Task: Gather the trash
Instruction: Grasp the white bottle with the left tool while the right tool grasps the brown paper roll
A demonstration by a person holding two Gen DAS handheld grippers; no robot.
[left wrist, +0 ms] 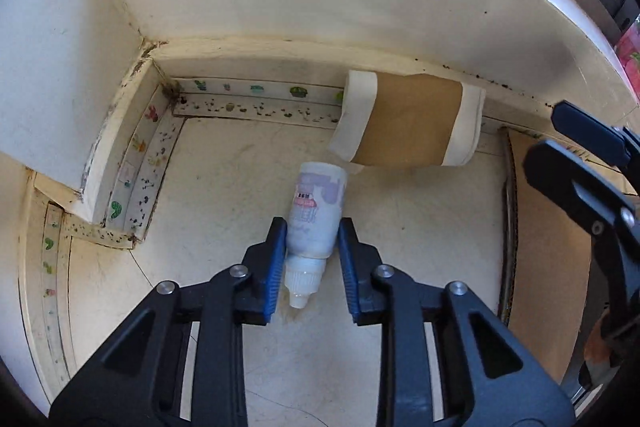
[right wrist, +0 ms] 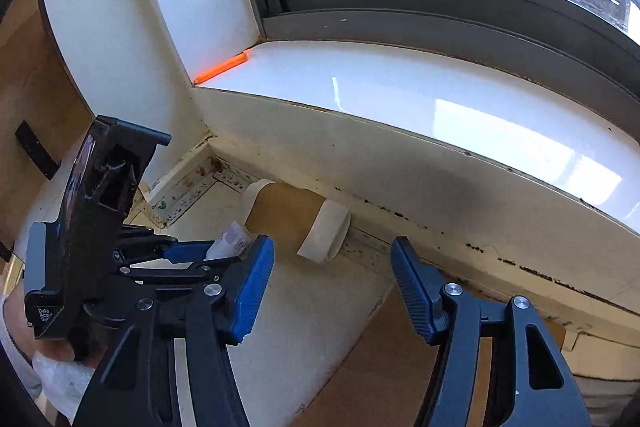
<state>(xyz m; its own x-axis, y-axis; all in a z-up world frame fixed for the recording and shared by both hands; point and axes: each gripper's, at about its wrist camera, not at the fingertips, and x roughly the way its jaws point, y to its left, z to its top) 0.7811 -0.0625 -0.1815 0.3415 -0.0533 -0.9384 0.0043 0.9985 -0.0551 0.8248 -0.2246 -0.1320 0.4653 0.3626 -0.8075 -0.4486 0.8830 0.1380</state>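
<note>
A small white plastic bottle point(left wrist: 316, 219) with a ribbed cap lies on the pale floor, cap toward me. My left gripper point(left wrist: 313, 227) is shut on its body, one blue pad on each side. The right wrist view shows the same bottle point(right wrist: 232, 241) sticking out past the left gripper point(right wrist: 208, 255). A brown paper cup point(left wrist: 408, 121) with white bands lies on its side against the base of the wall, just beyond the bottle. My right gripper point(right wrist: 333, 247) stands open, nothing between its fingers, short of the cup point(right wrist: 296, 217). It also enters the left wrist view at the right edge point(left wrist: 556, 135).
A flat cardboard sheet point(left wrist: 552, 247) covers the floor on the right. Stained tape lines the floor's edge in the corner point(left wrist: 176, 107). A white window sill point(right wrist: 400, 95) juts out above the cup, with an orange strip point(right wrist: 222, 69) at its left end.
</note>
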